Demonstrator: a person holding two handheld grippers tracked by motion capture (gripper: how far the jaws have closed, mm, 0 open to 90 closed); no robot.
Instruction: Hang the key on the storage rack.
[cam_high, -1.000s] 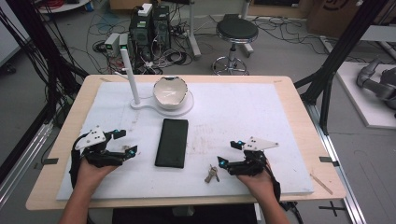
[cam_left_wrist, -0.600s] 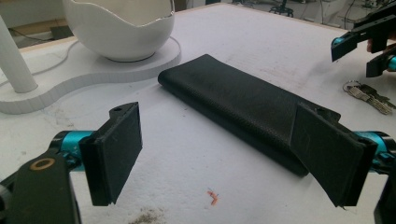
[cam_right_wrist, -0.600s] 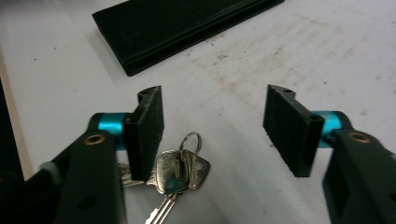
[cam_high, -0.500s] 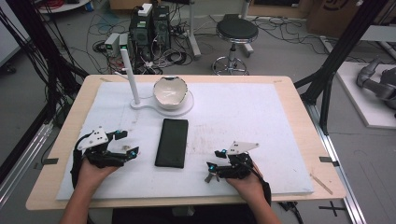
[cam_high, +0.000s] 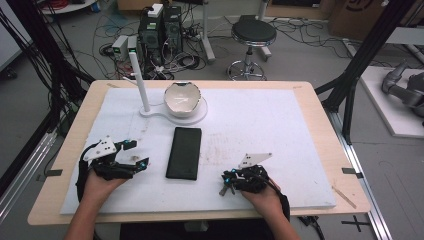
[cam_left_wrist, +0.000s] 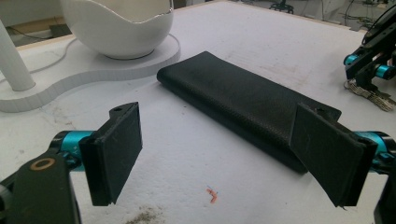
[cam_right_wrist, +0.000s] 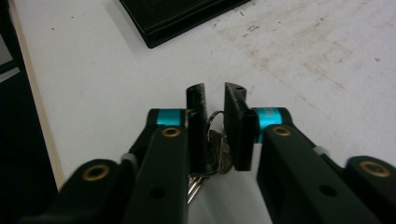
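Observation:
A bunch of keys (cam_right_wrist: 215, 150) on a ring lies on the white mat near the table's front edge. My right gripper (cam_right_wrist: 215, 95) is shut on the keys, its jaws pressed close on either side of the ring. From above, the right gripper (cam_high: 228, 181) points left over the keys (cam_high: 224, 190). A flat black wallet (cam_high: 184, 152) lies lengthwise in the middle of the mat. My left gripper (cam_high: 137, 152) rests left of it, open and holding nothing. In the left gripper view its jaws (cam_left_wrist: 219, 135) stand wide apart before the wallet (cam_left_wrist: 243, 100).
A white bowl (cam_high: 182, 99) sits on a white base (cam_high: 200, 116) with an upright white post (cam_high: 139, 80) at the back of the mat. The wooden table edge (cam_high: 200, 220) runs close behind both hands. The mat (cam_high: 280, 125) has faint stains at centre right.
My right gripper has moved left and slightly toward the front edge, onto the keys, and its jaws have come together around them. The left gripper has stayed in place, open.

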